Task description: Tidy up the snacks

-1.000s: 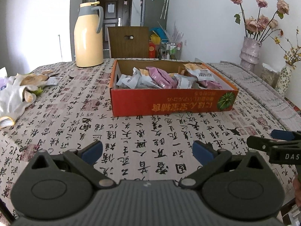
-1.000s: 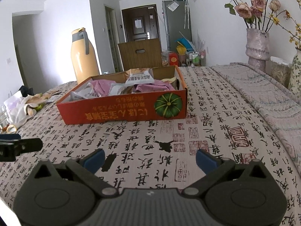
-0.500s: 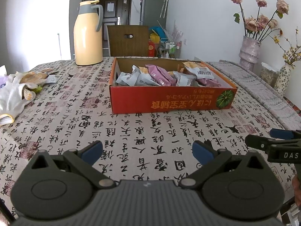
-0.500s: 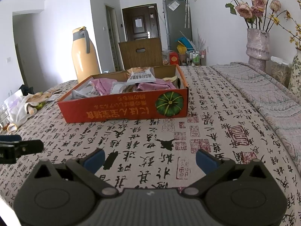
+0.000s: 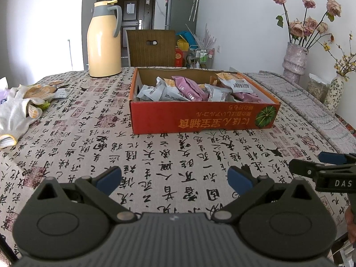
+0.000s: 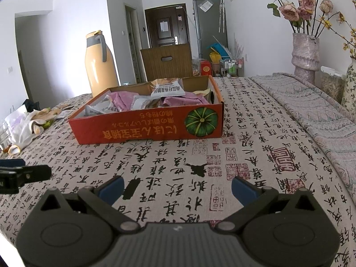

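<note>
Snack packets lie heaped in the red box mid-desk, gathered together; left gripper and right gripper hover short of it, jaws spread, empty.

The left gripper and right gripper hover side by side, level, both with jaws spread wide and empty.

White letters "DAS" are read on the right gripper body. Orange upside-down characters are printed on the red box front; they cannot be read reliably.
</note>
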